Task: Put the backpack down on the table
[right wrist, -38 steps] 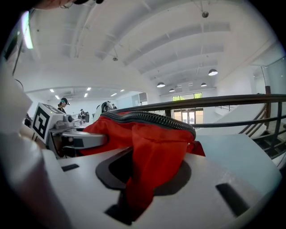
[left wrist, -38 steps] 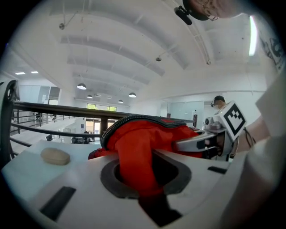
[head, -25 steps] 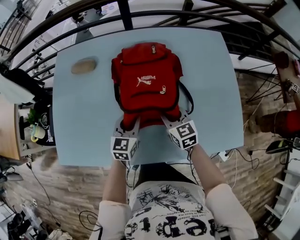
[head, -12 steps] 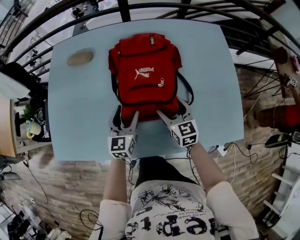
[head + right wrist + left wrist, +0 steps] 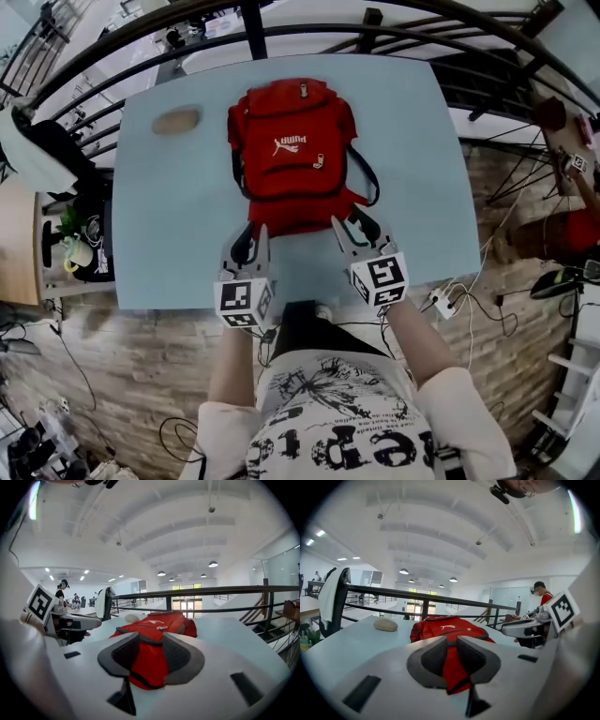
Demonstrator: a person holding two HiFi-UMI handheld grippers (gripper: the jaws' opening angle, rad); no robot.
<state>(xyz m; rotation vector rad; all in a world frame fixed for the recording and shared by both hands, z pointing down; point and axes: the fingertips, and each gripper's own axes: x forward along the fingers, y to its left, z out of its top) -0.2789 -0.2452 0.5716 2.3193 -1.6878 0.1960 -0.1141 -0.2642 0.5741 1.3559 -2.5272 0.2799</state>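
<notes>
Backpack rests on table, left gripper and right gripper drawn back off it, fingers empty, closing yet apart.

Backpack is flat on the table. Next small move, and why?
Probably draw both tools back, clear of the straps. The backpack lies flat on the table; the left tool and right tool, jaws just closing with nothing between them, hover at its near end.

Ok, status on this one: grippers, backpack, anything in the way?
Left gripper, right gripper: off the backpack, jaws just been closing, nothing between. Backpack flat on table. Tan oval object far left, well clear.
</notes>
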